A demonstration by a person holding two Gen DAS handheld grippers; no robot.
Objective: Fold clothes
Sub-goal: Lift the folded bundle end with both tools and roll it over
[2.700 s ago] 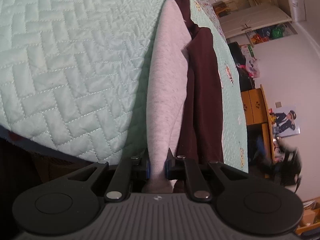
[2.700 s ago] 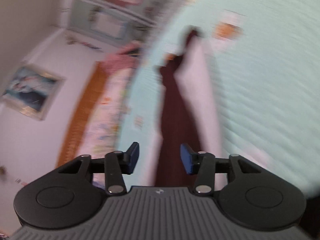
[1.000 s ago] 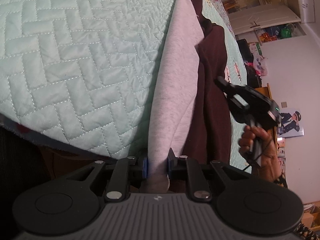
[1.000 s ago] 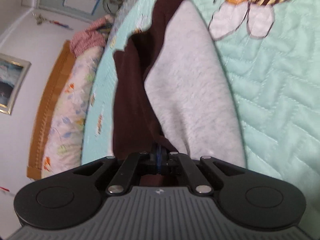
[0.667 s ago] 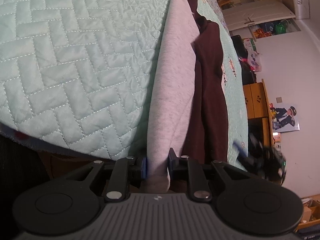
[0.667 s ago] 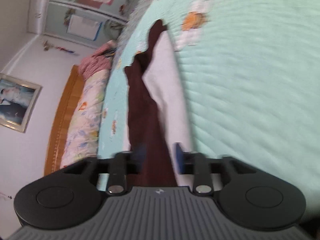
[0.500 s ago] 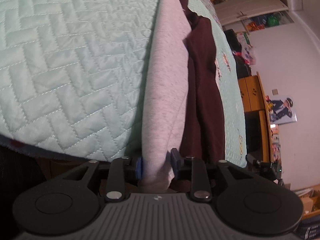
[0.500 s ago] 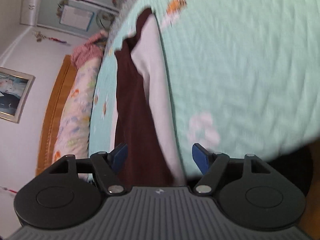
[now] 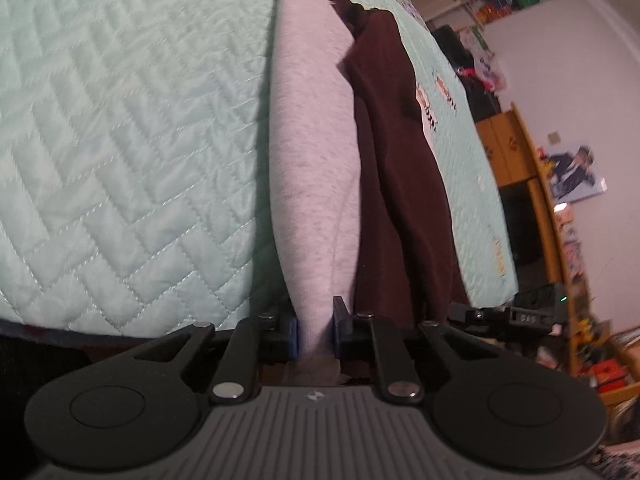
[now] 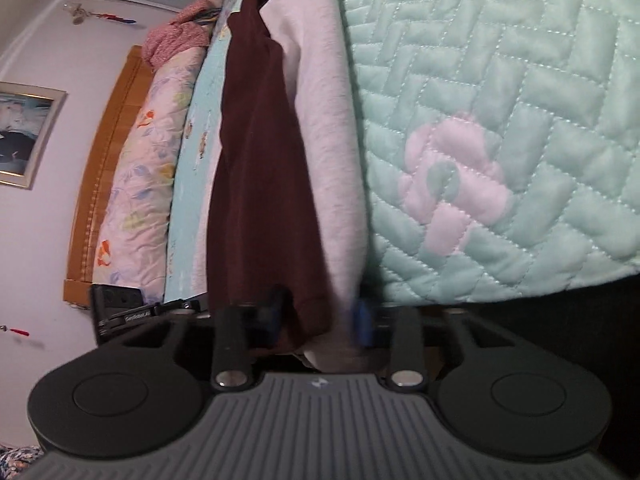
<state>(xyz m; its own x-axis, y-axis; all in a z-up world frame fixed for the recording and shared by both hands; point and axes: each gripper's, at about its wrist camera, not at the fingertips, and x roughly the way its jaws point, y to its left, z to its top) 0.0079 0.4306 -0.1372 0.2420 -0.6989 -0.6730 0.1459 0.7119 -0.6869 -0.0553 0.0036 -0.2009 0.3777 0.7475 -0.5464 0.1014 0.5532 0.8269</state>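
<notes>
Grey garment [image 9: 312, 152] pinched; right tool [image 10: 316, 320] grip blurred.

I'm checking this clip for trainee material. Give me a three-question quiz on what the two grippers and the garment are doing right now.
1. True or false: the left gripper is shut on the grey part of the garment.
2. The right gripper's fingers are: A) clamped together, B) apart, with the garment's hem between them, C) out of view.
3. What lies under the garment?

Key:
1. True
2. B
3. The mint quilted bedspread
</notes>
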